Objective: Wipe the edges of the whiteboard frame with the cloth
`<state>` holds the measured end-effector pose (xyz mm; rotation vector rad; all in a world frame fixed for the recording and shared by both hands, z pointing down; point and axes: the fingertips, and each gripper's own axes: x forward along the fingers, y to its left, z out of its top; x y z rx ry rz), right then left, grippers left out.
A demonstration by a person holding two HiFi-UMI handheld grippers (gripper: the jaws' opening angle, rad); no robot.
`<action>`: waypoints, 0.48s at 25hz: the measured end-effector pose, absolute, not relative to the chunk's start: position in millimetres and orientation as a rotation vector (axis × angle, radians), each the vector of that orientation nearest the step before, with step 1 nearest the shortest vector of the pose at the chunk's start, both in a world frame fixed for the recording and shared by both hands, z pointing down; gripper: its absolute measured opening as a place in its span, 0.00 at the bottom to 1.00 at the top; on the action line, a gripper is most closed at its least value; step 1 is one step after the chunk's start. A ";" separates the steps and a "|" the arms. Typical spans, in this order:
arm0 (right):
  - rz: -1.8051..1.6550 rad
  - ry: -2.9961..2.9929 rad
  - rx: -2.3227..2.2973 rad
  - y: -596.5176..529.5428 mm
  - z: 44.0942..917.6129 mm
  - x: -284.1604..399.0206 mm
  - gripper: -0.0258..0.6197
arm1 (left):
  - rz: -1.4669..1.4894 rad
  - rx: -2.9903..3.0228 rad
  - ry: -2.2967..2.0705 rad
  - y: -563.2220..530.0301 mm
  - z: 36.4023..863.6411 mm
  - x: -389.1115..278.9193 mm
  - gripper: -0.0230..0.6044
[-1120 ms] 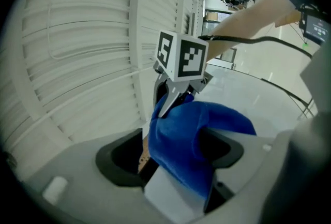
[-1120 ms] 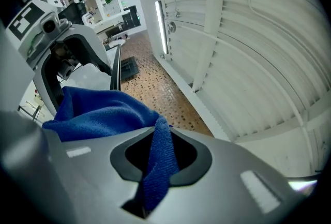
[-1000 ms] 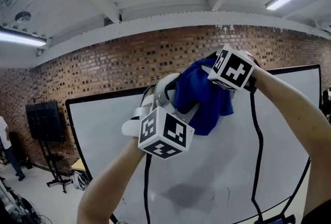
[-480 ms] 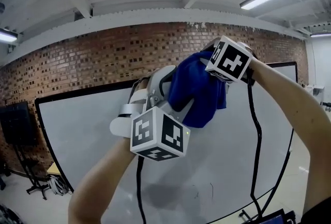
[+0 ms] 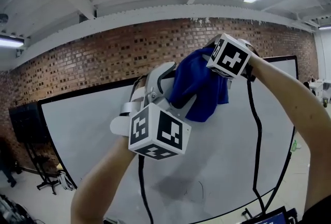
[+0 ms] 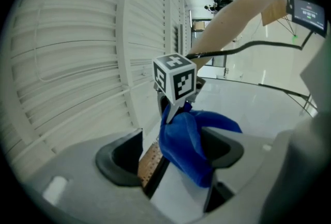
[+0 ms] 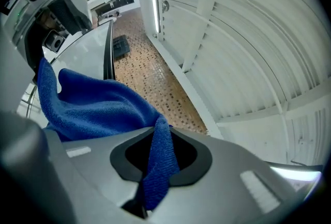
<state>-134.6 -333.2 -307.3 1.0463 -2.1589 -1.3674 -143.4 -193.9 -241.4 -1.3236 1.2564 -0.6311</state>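
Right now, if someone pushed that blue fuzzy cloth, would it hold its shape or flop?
Probably floppy: the blue terry cloth hangs in soft folds from the right gripper, whose jaws pinch just one fold. Likely light, since that small pinch seems to carry it. Its nubby weave should grip rather than slide.

Blue cloth [image 5: 199, 88] bunched against whiteboard's black top frame edge [image 5: 93, 92].
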 end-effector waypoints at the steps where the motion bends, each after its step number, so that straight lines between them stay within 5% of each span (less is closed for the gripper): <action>1: -1.370 -2.164 1.044 -334.8 -306.7 -131.9 0.12 | -0.639 -1.327 1.260 -194.3 -239.7 -140.2 0.60; 12: -1.357 -2.241 1.022 -361.9 -304.0 -92.4 0.12 | -0.637 -1.310 1.315 -184.4 -237.5 -104.2 0.60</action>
